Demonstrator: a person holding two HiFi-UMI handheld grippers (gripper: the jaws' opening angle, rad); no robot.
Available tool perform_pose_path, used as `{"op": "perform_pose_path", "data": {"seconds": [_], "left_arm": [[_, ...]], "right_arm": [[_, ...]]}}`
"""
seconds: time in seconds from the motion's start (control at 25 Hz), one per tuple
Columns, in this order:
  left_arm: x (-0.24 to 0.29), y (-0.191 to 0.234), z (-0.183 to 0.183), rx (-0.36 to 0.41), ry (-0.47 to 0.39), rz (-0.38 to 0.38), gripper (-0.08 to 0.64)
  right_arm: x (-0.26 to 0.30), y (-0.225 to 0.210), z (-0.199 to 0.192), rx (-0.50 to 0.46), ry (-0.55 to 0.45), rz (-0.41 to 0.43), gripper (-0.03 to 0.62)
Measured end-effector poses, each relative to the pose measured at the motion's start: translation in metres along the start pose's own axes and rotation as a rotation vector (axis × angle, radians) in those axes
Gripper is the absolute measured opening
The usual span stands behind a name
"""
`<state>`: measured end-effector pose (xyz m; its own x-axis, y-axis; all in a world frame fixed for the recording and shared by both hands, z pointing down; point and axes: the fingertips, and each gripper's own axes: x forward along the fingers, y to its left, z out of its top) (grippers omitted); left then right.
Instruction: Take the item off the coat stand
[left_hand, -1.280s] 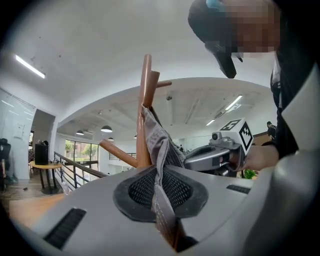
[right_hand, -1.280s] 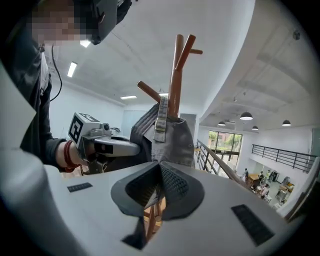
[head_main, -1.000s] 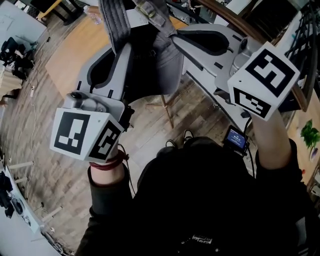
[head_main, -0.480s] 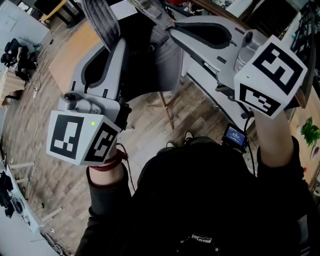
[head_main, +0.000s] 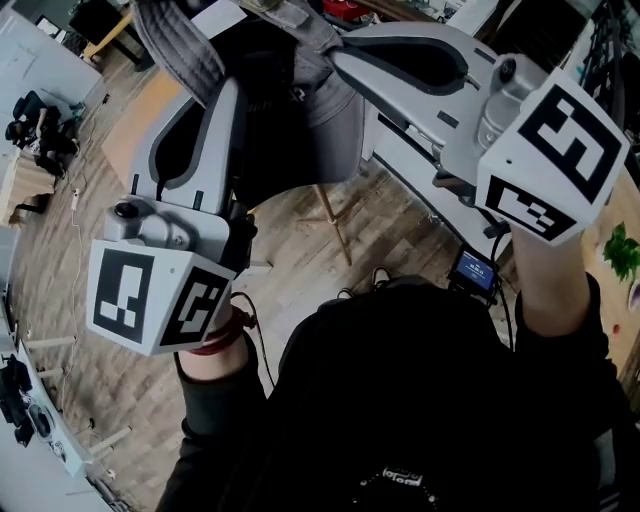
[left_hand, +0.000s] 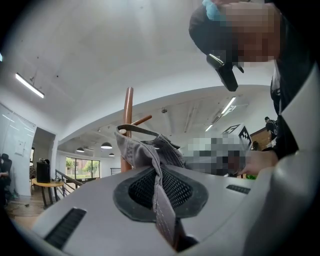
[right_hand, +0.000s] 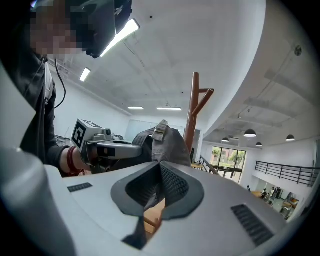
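The item is a grey backpack (head_main: 300, 100) with a padded strap (head_main: 175, 50), hanging by the brown pole of the coat stand (left_hand: 128, 125). My left gripper (head_main: 228, 88) reaches up from the lower left and is shut on a grey strap (left_hand: 161, 200) of the backpack. From the right, my right gripper (head_main: 338, 62) is shut on the backpack's grey fabric (right_hand: 167, 142). The pole and a peg (right_hand: 192, 115) stand just behind the backpack. In the right gripper view the left gripper (right_hand: 142, 148) holds the backpack's far side. Where the backpack meets the peg is hidden.
The stand's wooden legs (head_main: 330, 215) spread on the plank floor below. A pale wooden tabletop (head_main: 140, 120) lies at the upper left. A white desk edge (head_main: 420, 170) runs under my right arm, with a small screen (head_main: 472, 272) and a green plant (head_main: 620, 250) nearby.
Both grippers have risen with the backpack held between them, moving toward the top of the head view. The padded strap has shifted up and left. Both grips are unchanged.
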<state>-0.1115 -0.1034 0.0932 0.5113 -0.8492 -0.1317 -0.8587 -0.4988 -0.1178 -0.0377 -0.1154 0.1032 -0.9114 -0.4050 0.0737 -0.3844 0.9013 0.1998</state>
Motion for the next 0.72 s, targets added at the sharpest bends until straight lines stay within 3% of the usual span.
{"op": "perform_pose_path", "data": {"seconds": [0.4,0.72], "left_arm": [[-0.01,-0.024,0.036,0.057,-0.082,-0.027,0.023],[0.008,-0.045,0.048,0.085,-0.127,-0.099,0.023]], "right_arm": [[-0.025,0.012,0.037,-0.047,-0.064,-0.021,0.025],[-0.052,0.004,0.046,-0.07,-0.082,-0.087,0.026]]}}
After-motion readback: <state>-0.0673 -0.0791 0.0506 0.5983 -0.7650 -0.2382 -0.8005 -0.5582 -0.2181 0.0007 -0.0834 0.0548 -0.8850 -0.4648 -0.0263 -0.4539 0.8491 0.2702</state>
